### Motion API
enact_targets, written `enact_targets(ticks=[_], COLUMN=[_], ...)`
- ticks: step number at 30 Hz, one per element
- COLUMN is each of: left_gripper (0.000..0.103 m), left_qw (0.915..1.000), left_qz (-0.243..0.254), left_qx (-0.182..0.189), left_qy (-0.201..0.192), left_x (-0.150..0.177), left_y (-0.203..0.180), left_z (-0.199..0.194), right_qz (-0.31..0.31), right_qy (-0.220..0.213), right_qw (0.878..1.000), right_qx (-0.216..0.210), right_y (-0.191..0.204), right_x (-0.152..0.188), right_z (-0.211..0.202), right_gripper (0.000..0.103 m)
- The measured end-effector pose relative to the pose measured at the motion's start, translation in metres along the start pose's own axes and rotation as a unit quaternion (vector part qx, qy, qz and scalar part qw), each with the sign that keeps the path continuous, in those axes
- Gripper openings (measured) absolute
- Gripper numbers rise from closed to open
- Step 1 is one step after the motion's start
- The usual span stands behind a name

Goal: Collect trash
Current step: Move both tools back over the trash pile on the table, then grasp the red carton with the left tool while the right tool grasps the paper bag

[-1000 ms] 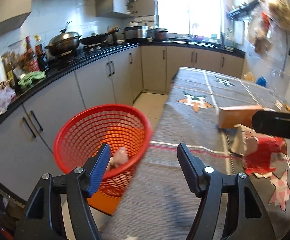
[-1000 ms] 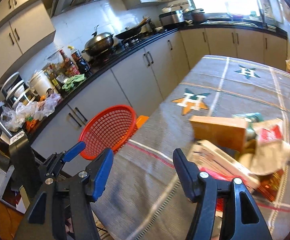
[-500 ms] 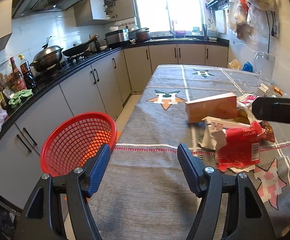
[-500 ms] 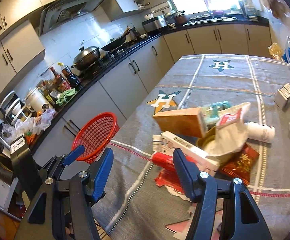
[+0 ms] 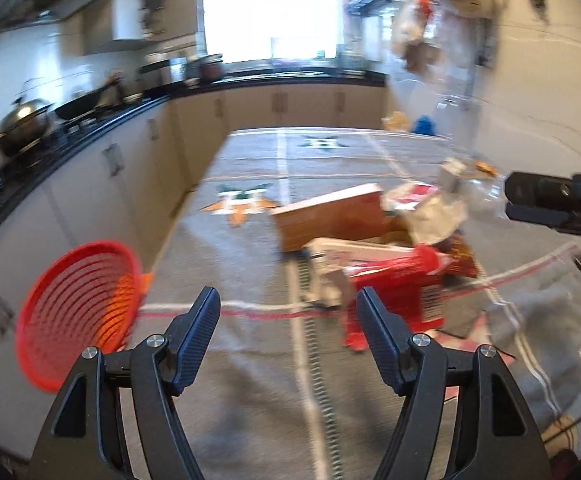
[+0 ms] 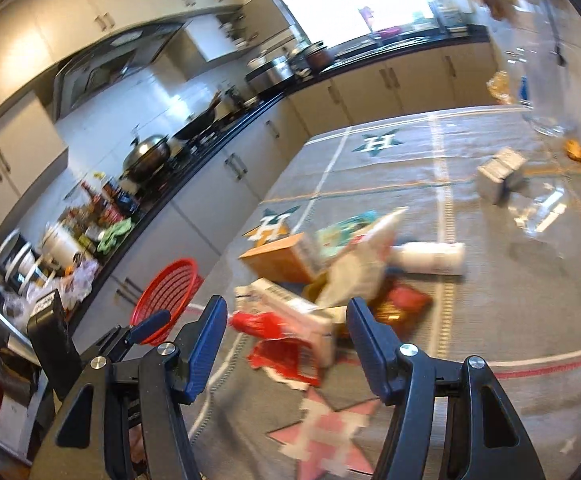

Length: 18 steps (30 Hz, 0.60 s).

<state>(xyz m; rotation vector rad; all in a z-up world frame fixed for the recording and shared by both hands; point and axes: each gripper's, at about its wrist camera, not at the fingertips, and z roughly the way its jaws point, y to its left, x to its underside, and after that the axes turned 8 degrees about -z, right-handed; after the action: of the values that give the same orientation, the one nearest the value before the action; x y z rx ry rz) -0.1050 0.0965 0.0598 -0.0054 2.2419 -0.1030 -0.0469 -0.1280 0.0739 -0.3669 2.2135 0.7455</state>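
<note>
Tilting downward, both claws (image 5: 288, 300) (image 6: 286, 312) gape empty.

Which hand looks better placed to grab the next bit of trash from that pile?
Probably the right gripper: it is open and the red torn wrapper lies between its fingers. The left gripper, also open, faces bare tablecloth.

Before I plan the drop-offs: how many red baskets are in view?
1. The red basket hangs off the table's left edge, beside the cabinets. Others could be hidden out of frame.
</note>
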Motion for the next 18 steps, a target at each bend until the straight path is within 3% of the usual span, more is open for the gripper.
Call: enact_targets(ticks=[5, 12, 15, 18], left_gripper=[0.070, 0.072, 0.072, 0.067], left_qw=[0.9949, 0.9692, 0.9622, 0.9648], left_qz=[0.091, 0.238, 0.268, 0.259], left_qx=[0.045, 0.060, 0.036, 0.031], left_qy=[0.003, 0.021, 0.031, 0.031], left_x=[-0.004, -0.002, -0.002, -0.002], left_y=[-0.035, -0.081, -0.088, -0.087], left_z=[0.016, 0.038, 0.054, 0.059], right_qz=[0.029, 0.047, 0.048, 0.048], right_qy=[-0.007, -0.003, -0.003, -0.003], right_qw=[0.999, 0.999, 0.999, 0.998], right_qx=[0.016, 0.021, 0.024, 0.028], right_y=[-0.030, -0.049, -0.051, -0.052], right_x=[0.003, 0.009, 0.009, 0.008], right_z=[-0.014, -0.019, -0.020, -0.018], right_gripper=[0.067, 0.067, 0.067, 0.067])
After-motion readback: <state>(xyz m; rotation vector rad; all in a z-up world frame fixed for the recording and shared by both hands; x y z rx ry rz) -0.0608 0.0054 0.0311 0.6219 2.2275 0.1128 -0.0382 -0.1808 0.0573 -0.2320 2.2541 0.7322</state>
